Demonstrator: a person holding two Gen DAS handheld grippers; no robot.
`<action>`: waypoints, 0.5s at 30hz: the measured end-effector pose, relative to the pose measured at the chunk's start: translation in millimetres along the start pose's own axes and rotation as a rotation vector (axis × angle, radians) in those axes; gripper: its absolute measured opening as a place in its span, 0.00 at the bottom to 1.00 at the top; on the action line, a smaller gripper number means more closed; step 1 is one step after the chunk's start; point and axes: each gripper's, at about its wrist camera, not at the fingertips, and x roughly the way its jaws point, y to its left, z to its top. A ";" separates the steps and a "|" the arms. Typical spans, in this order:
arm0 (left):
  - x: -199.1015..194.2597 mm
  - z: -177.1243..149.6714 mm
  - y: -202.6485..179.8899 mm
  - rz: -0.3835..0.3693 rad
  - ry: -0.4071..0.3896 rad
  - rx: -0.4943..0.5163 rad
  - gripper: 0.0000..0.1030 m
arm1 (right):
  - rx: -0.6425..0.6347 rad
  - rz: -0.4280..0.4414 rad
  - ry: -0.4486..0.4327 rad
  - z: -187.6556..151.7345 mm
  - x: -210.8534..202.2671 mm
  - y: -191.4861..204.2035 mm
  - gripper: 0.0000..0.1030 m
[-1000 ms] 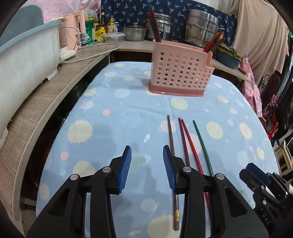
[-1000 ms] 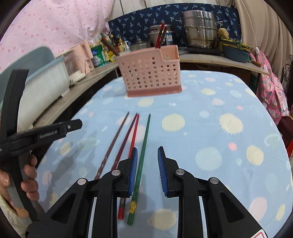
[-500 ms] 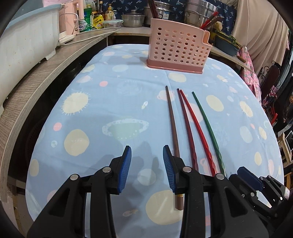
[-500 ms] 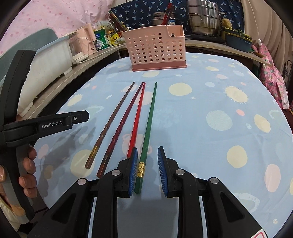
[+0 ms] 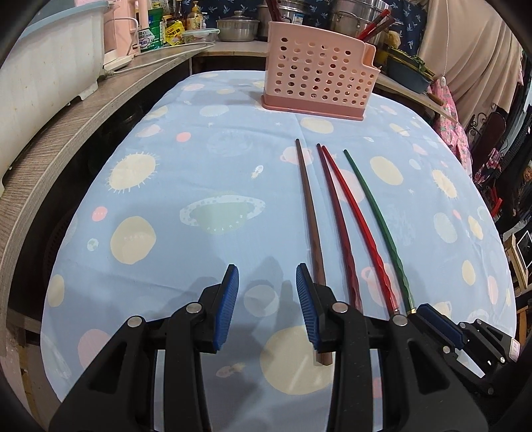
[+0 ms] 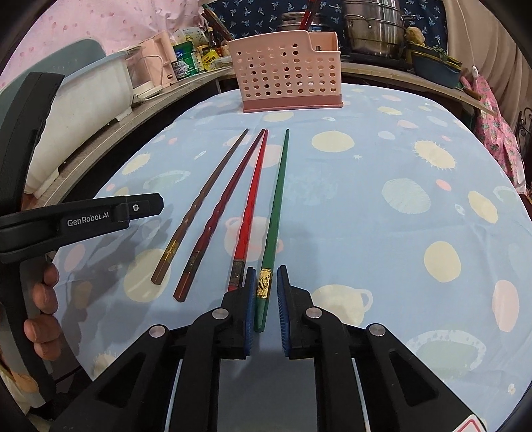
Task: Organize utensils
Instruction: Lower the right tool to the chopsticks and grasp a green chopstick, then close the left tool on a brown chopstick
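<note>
Four chopsticks lie side by side on the blue tablecloth: brown (image 6: 202, 206), dark red (image 6: 226, 206), bright red (image 6: 252, 196) and green (image 6: 277, 199). My right gripper (image 6: 266, 270) is low over the green one's thick gold-banded end. Its jaws are closing with that end between them, and a gap still shows at the right pad. My left gripper (image 5: 267, 279) is open over bare cloth, with the brown chopstick (image 5: 307, 206) passing under its right finger. A pink perforated basket (image 5: 316, 66) stands at the table's far end and holds red chopsticks (image 5: 372, 26).
A wooden counter (image 5: 83, 109) curves along the left with a white tub (image 5: 43, 50), a pink appliance and bottles. Steel pots (image 6: 375, 26) stand behind the basket. A hand (image 6: 43, 319) holds the left gripper's handle. Pink cloth hangs at the right.
Both grippers sank toward the chopsticks' near ends. The right jaws narrowed around the green chopstick's thick end. The left jaws kept their width.
</note>
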 end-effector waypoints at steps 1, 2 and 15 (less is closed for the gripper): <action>0.2 -0.3 0.1 -0.001 0.002 0.000 0.33 | -0.003 -0.004 -0.001 -0.3 0.2 0.3 0.09; 0.3 -0.9 0.0 -0.001 0.003 0.000 0.33 | -0.007 -0.009 -0.001 -0.5 0.5 0.2 0.08; -3.2 -12.2 -5.2 -0.026 0.016 0.014 0.44 | 0.045 -0.015 -0.011 -0.6 -1.8 -17.3 0.07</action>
